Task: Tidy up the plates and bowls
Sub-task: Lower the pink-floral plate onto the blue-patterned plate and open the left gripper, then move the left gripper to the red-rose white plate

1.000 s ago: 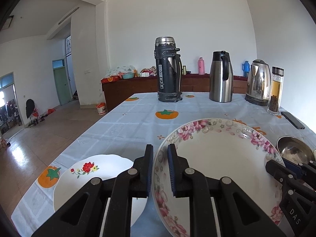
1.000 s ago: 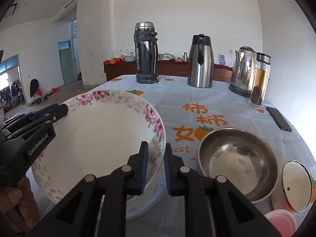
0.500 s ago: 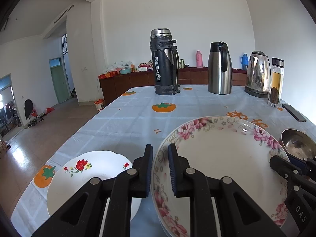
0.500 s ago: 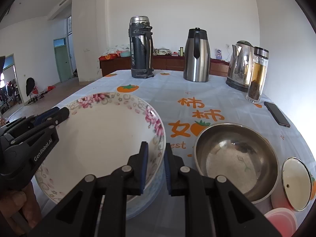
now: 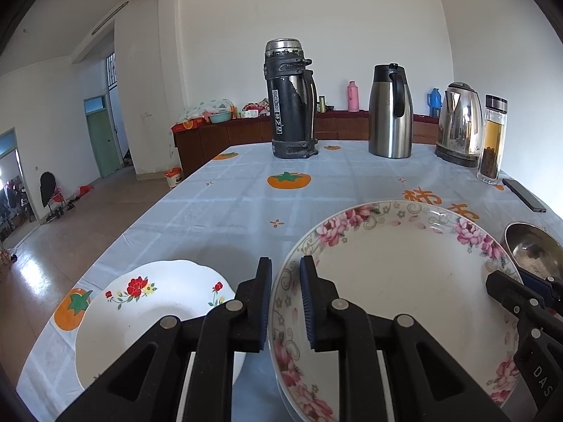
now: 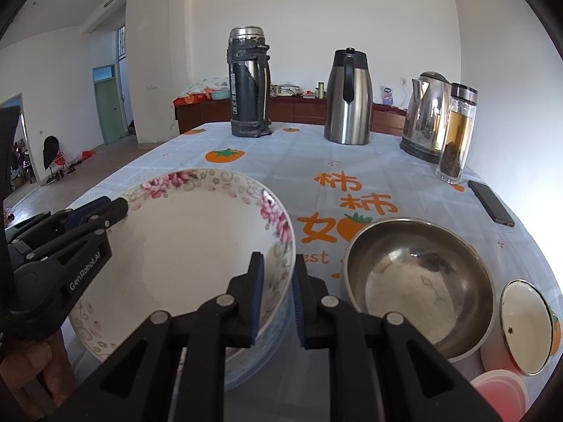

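Both tongs are clamping the rim of the floral bowl (image 5: 404, 281): we're pinching its left edge w/ the left gripper (image 5: 285, 302) and its right edge w/ the right gripper (image 6: 277, 302), jaws closed down on the thin rim on each side. We're holding the bowl level over the table, directly above a stack of other dishes (image 6: 267, 355); whether it's touching that stack or sitting just clear of it, we can't quite tell from these angles. A bluish rim is peeking out under it in the right wrist view.

Left of the bowl, a white plate w/ red flowers (image 5: 147, 316) is lying flat on the tablecloth (image 5: 218, 218), partly hidden behind our left gripper. On the right, a steel bowl (image 6: 418, 288) is sitting just beside the stack, w/ a small enamel lid (image 6: 524, 327) and a pink container (image 6: 499, 397) beyond it near the table edge.

Further back we're seeing a black thermos (image 5: 290, 102), a steel carafe (image 5: 390, 112), an electric kettle (image 5: 459, 123), a glass tea bottle (image 5: 492, 137) and a phone (image 5: 524, 195) lying flat on the right side.
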`<state>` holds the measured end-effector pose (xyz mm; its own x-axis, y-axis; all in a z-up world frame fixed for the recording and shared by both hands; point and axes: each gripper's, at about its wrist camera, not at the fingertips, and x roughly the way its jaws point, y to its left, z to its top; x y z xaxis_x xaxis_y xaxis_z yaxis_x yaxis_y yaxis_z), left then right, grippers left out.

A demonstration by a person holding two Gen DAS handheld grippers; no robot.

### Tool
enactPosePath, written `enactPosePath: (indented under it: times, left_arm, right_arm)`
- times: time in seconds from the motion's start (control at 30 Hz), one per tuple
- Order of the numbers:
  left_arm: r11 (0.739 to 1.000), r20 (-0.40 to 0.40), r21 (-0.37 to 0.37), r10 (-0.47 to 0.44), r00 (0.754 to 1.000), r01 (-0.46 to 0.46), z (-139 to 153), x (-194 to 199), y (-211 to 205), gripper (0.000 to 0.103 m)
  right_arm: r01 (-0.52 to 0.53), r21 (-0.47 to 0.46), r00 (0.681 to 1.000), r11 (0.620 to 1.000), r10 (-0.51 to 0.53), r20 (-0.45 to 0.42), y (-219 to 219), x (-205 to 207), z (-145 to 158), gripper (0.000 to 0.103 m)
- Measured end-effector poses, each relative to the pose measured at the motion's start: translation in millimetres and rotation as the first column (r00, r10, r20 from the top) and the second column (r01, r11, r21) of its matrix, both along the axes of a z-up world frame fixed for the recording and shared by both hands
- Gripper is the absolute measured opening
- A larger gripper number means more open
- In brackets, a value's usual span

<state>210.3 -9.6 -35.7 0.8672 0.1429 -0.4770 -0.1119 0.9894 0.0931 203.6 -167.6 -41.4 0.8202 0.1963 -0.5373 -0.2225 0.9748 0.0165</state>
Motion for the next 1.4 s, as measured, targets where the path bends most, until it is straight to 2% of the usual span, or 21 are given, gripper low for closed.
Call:
enactPosePath:
  times: [0.23,0.27,0.3,0.33,0.37,0.43,0.47,0.57,0.8,1.0,1.07,1.1,1.13,1.2,1.4]
  left_arm:
    - [1.0,-0.032,-0.017,0.001,0.999,-0.001,-3,6,2,0.017]
    - [1.0,-0.034,-0.019,-0.007,0.999,0.006,-3,6,2,0.014]
    - [0.999,-0.029,-0.026,-0.042,0.999,0.041,-2,6,-1,0.001]
    - [0.996,-0.018,-0.003,-0.087,0.996,0.087,-1,3,-12,0.001]
    - [0.995,0.006,0.069,-0.078,0.997,0.077,0,-1,-25,0.001]
    - [0.99,0.036,0.131,-0.051,0.998,0.046,1,-6,-35,0.001]
    - [0.992,0.033,0.123,-0.047,0.998,0.043,2,-5,-33,0.001]
    - [1.0,0.008,0.014,-0.017,1.0,0.017,2,2,-10,0.001]
    - [0.999,-0.033,-0.034,0.027,0.999,-0.028,-3,4,9,0.002]
    - [0.997,-0.098,-0.079,-0.012,0.995,0.004,-10,11,13,0.005]
    - [0.997,-0.115,-0.081,-0.015,0.993,0.005,-12,13,12,0.009]
    - [0.997,-0.12,-0.082,-0.016,0.993,0.007,-13,13,13,0.021]
    - [0.997,-0.124,-0.08,-0.013,0.992,0.003,-13,14,12,0.042]
    - [0.997,-0.121,-0.077,-0.015,0.993,0.006,-13,12,11,0.061]
    - [0.997,-0.106,-0.077,-0.014,0.994,0.005,-11,9,13,0.061]
  right_arm:
    - [-0.003,-0.018,1.0,1.0,0.003,-0.005,3,0,-1,0.016]
    - [-0.004,-0.021,1.0,1.0,0.004,-0.007,4,1,-1,0.016]
    - [-0.02,-0.022,1.0,1.0,0.019,-0.005,6,0,-1,0.014]
    - [-0.016,-0.047,1.0,0.999,0.016,-0.004,9,-1,-1,0.014]
    - [-0.013,-0.056,1.0,0.998,0.013,-0.001,11,0,-1,0.014]
    - [-0.009,-0.024,1.0,1.0,0.009,-0.015,4,4,-2,0.012]
    - [-0.009,-0.008,1.0,1.0,0.008,-0.026,2,6,-3,0.011]
    - [-0.016,0.0,0.999,1.0,0.016,-0.04,1,9,-4,0.011]
    - [-0.023,-0.003,0.999,1.0,0.022,-0.043,2,6,-5,0.011]
    - [-0.024,-0.004,0.998,1.0,0.024,-0.053,2,7,-5,0.011]
    - [-0.025,-0.005,0.998,1.0,0.025,-0.058,2,7,-6,0.011]
    - [-0.025,-0.007,0.998,1.0,0.025,-0.06,2,8,-5,0.011]
    - [-0.026,-0.01,0.998,1.0,0.026,-0.062,3,8,-5,0.012]
    - [-0.034,-0.023,0.997,0.999,0.032,-0.077,5,10,-7,0.012]
    - [-0.041,-0.042,0.996,0.998,0.037,-0.081,10,10,-8,0.012]
